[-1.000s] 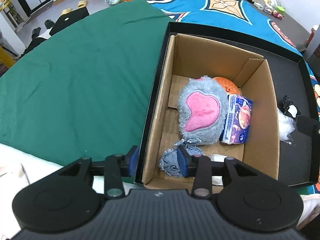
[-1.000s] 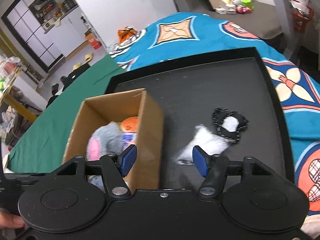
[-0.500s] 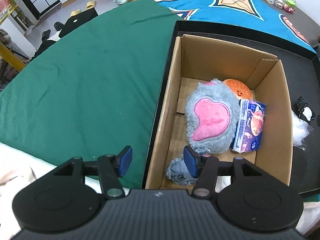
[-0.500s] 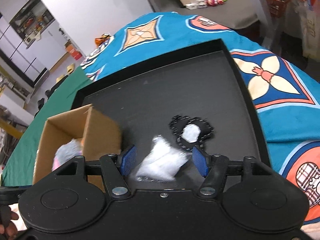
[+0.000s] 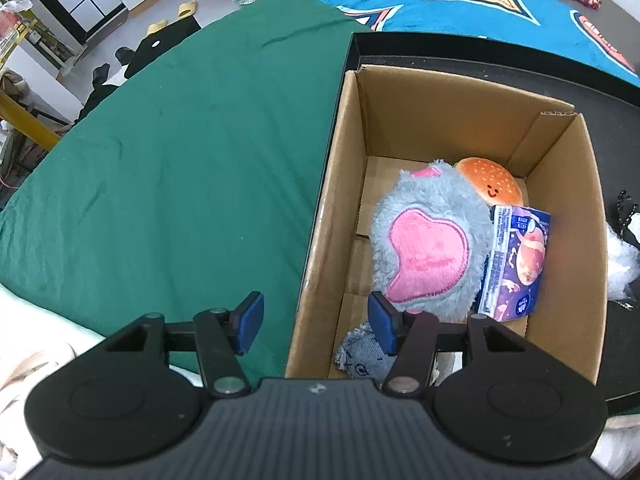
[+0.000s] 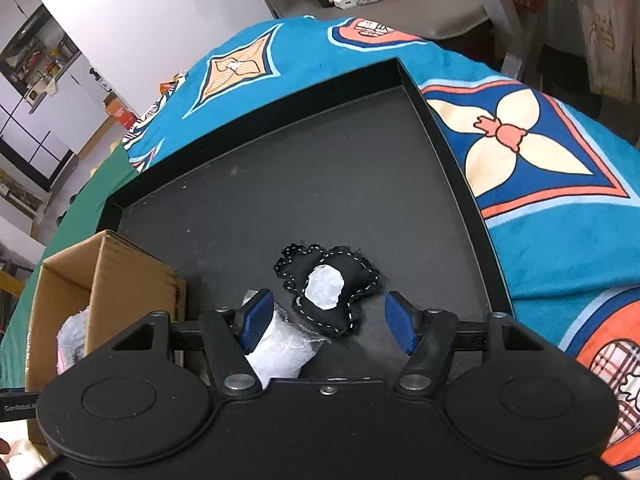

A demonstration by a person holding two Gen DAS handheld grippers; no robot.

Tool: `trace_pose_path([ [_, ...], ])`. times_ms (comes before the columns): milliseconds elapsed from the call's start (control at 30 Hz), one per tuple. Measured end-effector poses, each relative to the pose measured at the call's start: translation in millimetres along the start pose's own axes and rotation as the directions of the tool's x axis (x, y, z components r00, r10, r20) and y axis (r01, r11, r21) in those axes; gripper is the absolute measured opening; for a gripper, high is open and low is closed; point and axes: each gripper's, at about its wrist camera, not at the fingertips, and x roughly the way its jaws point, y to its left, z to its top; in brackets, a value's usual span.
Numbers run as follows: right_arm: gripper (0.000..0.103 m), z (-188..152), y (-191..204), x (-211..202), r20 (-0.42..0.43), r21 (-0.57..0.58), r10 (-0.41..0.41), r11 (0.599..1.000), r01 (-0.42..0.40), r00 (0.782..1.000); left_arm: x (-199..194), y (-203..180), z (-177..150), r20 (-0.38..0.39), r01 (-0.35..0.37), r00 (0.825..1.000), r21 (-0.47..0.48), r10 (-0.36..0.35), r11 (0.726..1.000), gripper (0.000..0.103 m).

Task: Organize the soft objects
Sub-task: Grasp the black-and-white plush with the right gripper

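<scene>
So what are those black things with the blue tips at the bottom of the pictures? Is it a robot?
Not a robot on its own. A person holds two grabbing tools, one in each hand, and each tool has a small camera that looks out along its two fingers. That is why the black tool fills the bottom of each picture.

One picture comes from the left gripper. It looks down at a cardboard box with soft things inside: a fluffy grey and pink toy, a burger toy, a pack of tissues and a small denim piece.

The other comes from the right gripper. It hangs over a black tray that lies on a blue patterned blanket. On the tray are a black pouch with a white patch and a white bag.

Both grippers are open and hold nothing.
</scene>
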Motion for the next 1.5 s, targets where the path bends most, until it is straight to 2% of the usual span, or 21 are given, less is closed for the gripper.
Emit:
trace_pose_path([
  [400, 0.061, 1, 1, 18, 0.006, -0.032, -0.020, 0.999, 0.020, 1.000, 6, -6, 4, -0.030, -0.032, 0.999, 0.020, 0.033, 0.999, 0.056],
  [500, 0.058, 1, 2, 23, 0.001, -0.043, -0.030, 0.999, 0.030, 1.000, 7, -7, 4, -0.037, -0.029, 0.999, 0.024, 0.030, 0.999, 0.056],
  [600, 0.048, 1, 3, 23, 0.010, -0.065, -0.051, 0.997, 0.051, 0.999, 8, -7, 3, -0.040, -0.027, 0.999, 0.031, 0.028, 0.999, 0.056],
  [667, 0.037, -1, 4, 24, 0.005, -0.088, -0.062, 0.994, 0.062, 0.998, 9, -7, 3, -0.045, -0.020, 0.999, 0.028, 0.022, 0.999, 0.056],
  [833, 0.026, -4, 7, 19, 0.006, -0.136, -0.074, 0.988, 0.075, 0.997, 9, -8, 0, -0.045, -0.016, 0.999, 0.031, 0.017, 0.999, 0.056],
  [1500, 0.025, -5, 16, -32, 0.075, -0.141, -0.074, 0.987, 0.084, 0.994, -11, 13, -14, 0.002, 0.042, 0.999, 0.000, -0.042, 0.999, 0.056],
])
